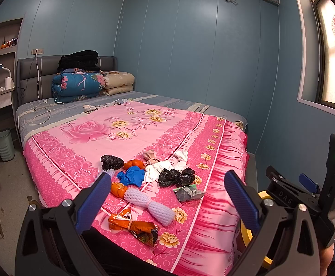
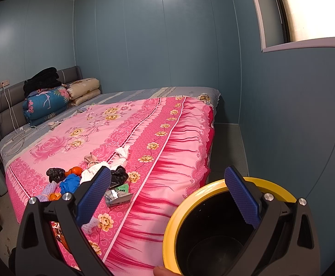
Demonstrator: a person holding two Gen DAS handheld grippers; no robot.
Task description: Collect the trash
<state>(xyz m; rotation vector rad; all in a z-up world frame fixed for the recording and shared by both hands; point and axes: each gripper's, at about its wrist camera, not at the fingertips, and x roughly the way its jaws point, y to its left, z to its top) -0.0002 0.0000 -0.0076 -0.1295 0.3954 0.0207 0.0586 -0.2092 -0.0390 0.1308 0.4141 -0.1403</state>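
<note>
Trash lies in a heap on the pink floral bed [image 1: 126, 138]: two crumpled black bags [image 1: 112, 162] [image 1: 176, 177], orange peels [image 1: 134, 163], a blue glove [image 1: 132, 176], white tissue [image 1: 158, 168], a silver-green packet [image 1: 188, 192], a white foam net sleeve [image 1: 149, 204] and an orange snack wrapper [image 1: 135, 226]. My left gripper [image 1: 167, 177] hovers open above the near end of the heap and holds nothing. Off the bed's right side, my right gripper [image 2: 167, 172] is open and empty over a black bin with a yellow rim [image 2: 190, 197]. The packet [image 2: 118, 195] shows left of it.
Folded quilts [image 1: 78, 85] and a charger cable [image 1: 43, 108] lie at the headboard end. A pale green waste basket [image 1: 5, 145] stands on the floor left of the bed, near shoes. Blue walls close the far and right sides. A fingertip [image 2: 159, 270] touches the bin's rim.
</note>
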